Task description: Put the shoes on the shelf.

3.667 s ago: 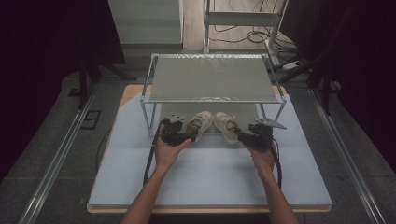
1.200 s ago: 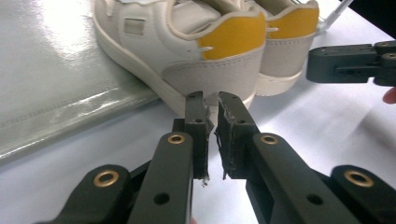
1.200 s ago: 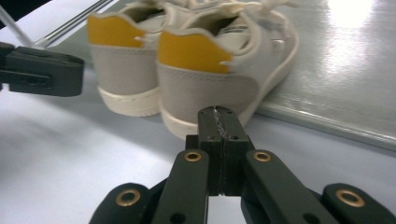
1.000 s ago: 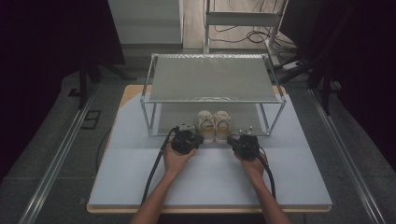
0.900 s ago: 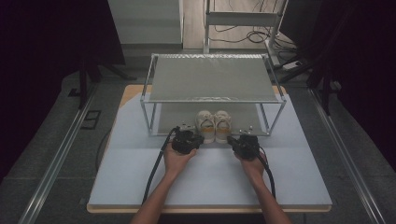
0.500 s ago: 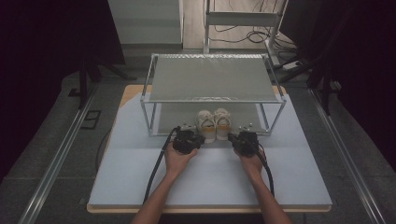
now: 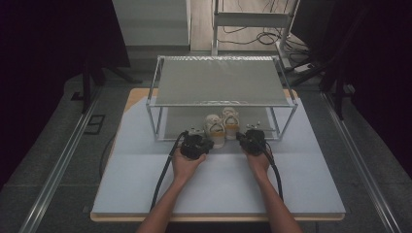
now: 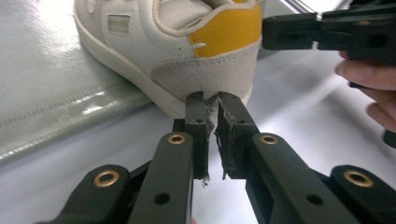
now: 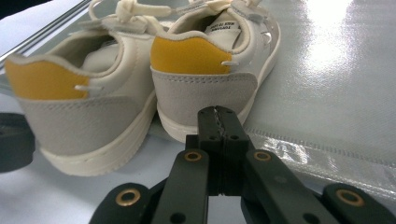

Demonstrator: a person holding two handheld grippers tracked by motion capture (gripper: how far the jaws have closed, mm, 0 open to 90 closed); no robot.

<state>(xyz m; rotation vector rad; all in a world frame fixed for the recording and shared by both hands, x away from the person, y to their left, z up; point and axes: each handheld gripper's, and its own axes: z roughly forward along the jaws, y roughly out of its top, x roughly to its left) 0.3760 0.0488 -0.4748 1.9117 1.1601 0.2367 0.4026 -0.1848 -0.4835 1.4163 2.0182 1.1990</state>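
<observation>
now two small white shoes with yellow heel tabs (image 7: 221, 127) stand side by side on the bench (image 7: 145, 184), toes under the metal rack (image 7: 221, 87). left gripper (image 7: 195, 145), jaws together and empty, sits just behind the left shoe's heel (image 8: 205, 70); right gripper (image 7: 252, 141), jaws together, just behind the right shoe's heel (image 9: 201, 88).

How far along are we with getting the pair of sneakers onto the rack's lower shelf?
Both sneakers, left sneaker and right sneaker, stand side by side, toes under the rack, heels overhanging the lower shelf. The left gripper and right gripper, both shut, sit at the heels. Probably left: nudging them fully in.
</observation>
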